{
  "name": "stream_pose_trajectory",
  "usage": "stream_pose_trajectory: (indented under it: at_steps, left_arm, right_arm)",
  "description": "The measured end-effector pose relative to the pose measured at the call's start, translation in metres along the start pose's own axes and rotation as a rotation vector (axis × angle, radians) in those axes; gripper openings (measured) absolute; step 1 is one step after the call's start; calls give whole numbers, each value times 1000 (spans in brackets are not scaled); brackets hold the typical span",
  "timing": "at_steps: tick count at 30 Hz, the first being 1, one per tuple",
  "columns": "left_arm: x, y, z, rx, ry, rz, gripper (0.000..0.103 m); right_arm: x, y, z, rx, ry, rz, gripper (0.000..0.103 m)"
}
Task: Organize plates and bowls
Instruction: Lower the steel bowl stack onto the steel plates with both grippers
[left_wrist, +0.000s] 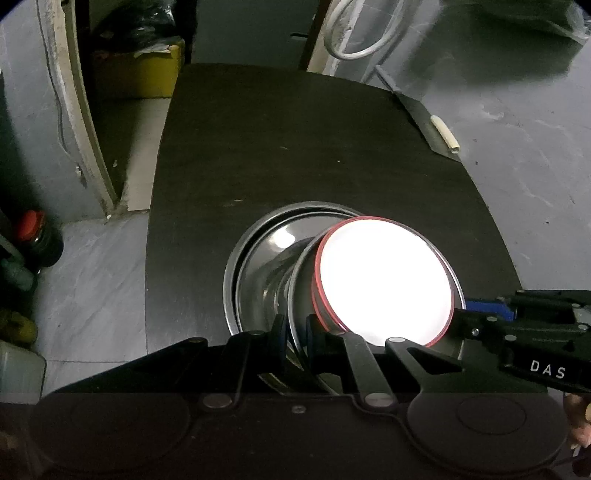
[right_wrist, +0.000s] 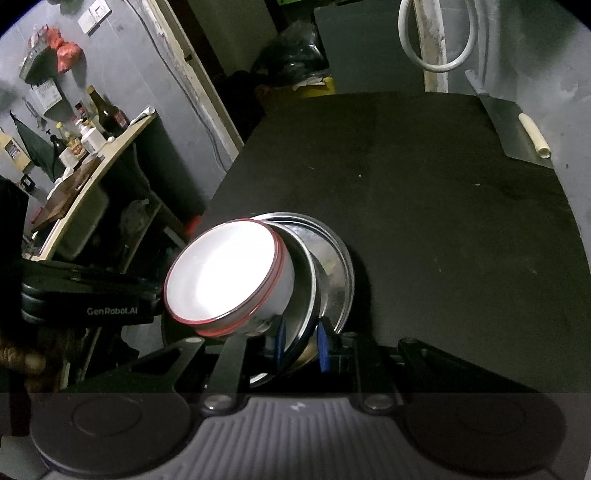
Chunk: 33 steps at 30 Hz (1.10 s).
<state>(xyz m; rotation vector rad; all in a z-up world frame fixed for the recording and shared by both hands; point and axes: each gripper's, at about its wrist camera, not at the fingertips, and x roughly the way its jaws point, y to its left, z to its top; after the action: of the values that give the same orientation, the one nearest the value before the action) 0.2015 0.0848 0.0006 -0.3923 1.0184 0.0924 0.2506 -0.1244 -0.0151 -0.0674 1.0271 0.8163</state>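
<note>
A white bowl with a red rim (left_wrist: 384, 280) (right_wrist: 225, 273) sits tilted in a nest of steel plates (left_wrist: 258, 258) (right_wrist: 332, 273) over the dark table (left_wrist: 295, 147) (right_wrist: 443, 184). My left gripper (left_wrist: 295, 328) is shut on the near steel rim that runs around the bowl. My right gripper (right_wrist: 301, 339) is shut on the steel plates' edge, one blue pad on each side. The right gripper's body (left_wrist: 535, 332) reaches in from the right in the left wrist view, and the left gripper's body (right_wrist: 92, 295) from the left in the right wrist view. Glare hides the bowl's inside.
A cleaver with a pale handle (left_wrist: 439, 136) (right_wrist: 524, 136) lies at the table's far right corner. A yellow box (left_wrist: 136, 74), a white hose (left_wrist: 351, 37) and floor bottles (left_wrist: 37, 240) stand beyond the table. A cluttered shelf (right_wrist: 85, 147) is at the left.
</note>
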Motion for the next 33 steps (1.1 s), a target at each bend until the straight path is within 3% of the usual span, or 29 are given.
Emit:
stream_pose_trajectory:
  at_steps: [12,33]
  left_arm:
    - [18,5,10,-29,16,25,9]
    - [14,10,14,-47,-9,66,9]
  right_arm:
    - [17,-10,6,0,20,22,22]
    - [28,-5,10,-17,19,41,22]
